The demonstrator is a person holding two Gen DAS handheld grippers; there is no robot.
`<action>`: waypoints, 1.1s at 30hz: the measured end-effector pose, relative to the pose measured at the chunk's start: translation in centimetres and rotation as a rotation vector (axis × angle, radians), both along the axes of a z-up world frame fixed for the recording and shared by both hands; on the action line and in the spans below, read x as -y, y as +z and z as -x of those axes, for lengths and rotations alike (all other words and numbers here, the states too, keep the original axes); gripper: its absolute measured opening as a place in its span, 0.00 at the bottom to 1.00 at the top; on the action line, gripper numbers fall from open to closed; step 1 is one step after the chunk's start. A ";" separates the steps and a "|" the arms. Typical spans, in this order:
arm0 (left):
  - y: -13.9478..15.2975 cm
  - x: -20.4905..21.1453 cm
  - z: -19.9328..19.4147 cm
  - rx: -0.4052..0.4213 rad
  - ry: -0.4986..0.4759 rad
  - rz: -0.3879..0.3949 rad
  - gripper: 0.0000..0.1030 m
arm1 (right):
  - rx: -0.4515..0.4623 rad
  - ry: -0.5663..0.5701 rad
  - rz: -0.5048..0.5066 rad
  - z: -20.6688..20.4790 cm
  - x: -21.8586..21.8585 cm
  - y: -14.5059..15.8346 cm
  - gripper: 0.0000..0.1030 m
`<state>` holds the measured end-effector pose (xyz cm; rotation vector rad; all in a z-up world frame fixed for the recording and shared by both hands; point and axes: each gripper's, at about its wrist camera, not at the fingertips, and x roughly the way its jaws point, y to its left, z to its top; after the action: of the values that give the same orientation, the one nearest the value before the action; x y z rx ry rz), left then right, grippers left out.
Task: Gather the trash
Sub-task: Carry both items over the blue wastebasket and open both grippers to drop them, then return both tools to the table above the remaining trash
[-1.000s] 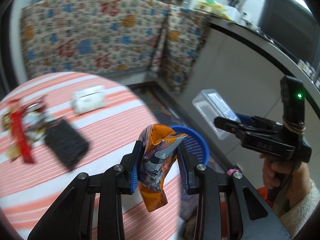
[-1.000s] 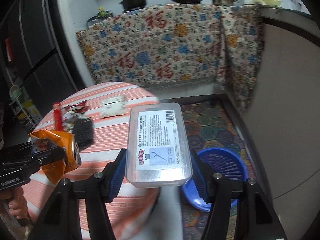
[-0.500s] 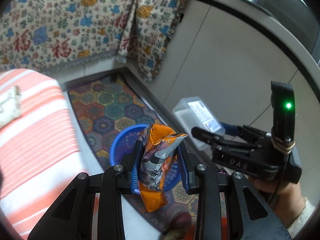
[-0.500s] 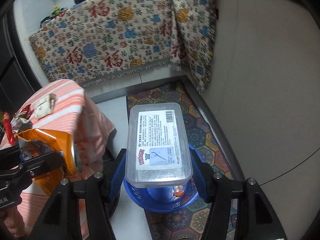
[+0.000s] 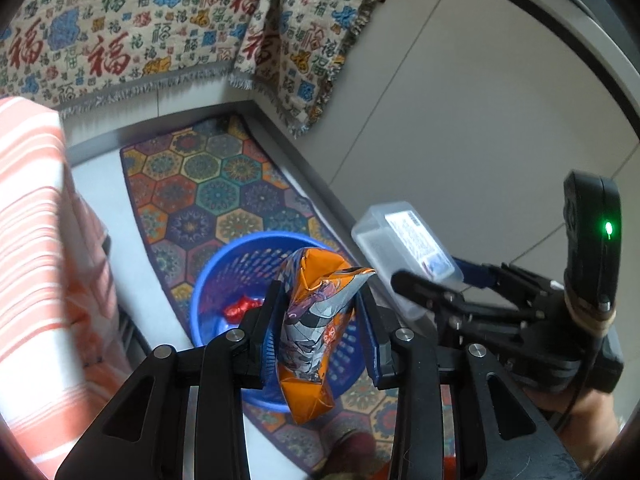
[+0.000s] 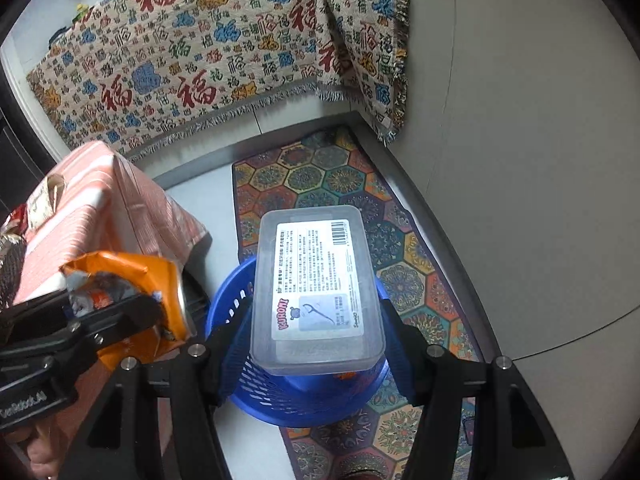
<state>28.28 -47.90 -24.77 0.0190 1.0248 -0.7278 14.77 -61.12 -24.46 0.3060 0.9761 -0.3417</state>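
Landmark: blue basket (image 5: 224, 276), a perforated plastic tub standing on the hexagon-patterned rug (image 5: 208, 184); every place below is given from it.
Left gripper (image 5: 318, 316): above the basket, jaws clamped on the orange snack bag (image 5: 316, 320), blue pads pressing both its sides.
Snack bag: crumpled, orange and silver with a printed figure; red lettering low on the front is too creased to read. Its bottom end hangs below the jaws, over the basket's near rim.
Right gripper (image 6: 316, 320): also above the basket, jaws clamped on the clear plastic box (image 6: 316, 292), 1 blue pad at each long side.
Box label: white sticker with a barcode at its top right corner, blocks of small print too fine to read, the pink word "KUROMI" along the lower left edge, and a drawing of a floss pick.
Left gripper's body, seen from the right wrist: white lettering cut off by the frame edge, ending in "Robot.AI".
Basket contents: 1 red foil wrapper (image 5: 240, 308) on the bottom; most of the inside is hidden behind the bag and box.
Striped tablecloth (image 6: 100, 208): left of the basket; the few wrappers at its far edge are blurred.
Hanging cloth (image 6: 200, 52): behind the basket, printed with the character "福" in red, blue, green and black.
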 end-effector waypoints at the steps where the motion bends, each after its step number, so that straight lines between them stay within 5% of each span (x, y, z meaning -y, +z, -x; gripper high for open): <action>1: -0.2 0.1 -0.4 -0.005 0.005 0.000 0.34 | -0.009 0.005 0.003 -0.1 0.0 -0.3 0.60; 7: -1.2 1.0 -2.0 -0.019 0.010 -0.006 0.43 | -0.056 0.033 0.007 -0.7 0.1 -2.2 0.61; 9: -1.7 1.1 -2.6 -0.039 0.016 0.002 0.61 | -0.064 0.051 0.010 -1.1 -0.1 -2.6 0.61; 13: -1.3 0.8 -3.0 -0.036 0.025 0.022 0.66 | -0.096 0.063 0.048 -1.4 -0.4 -3.2 0.68; 17: 2.0 -0.9 -1.8 0.000 0.034 0.071 0.66 | -0.039 0.029 0.092 -0.9 -0.3 -0.8 0.68; 22: 8.3 -6.1 2.9 0.148 0.016 0.102 0.83 | 0.165 0.011 0.245 0.3 -2.8 6.0 0.68; 27: 9.6 -14.0 7.3 0.181 0.069 0.024 0.85 | 0.337 0.066 0.293 0.4 -8.1 11.1 0.71; 33: 6.7 -25.3 9.6 0.176 0.246 -0.191 0.85 | 0.344 0.245 0.218 -1.4 -17.6 11.7 0.71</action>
<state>18.72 -22.56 -18.10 0.1185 0.9051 -0.3952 16.19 -43.55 -12.80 0.0413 0.6223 -0.1617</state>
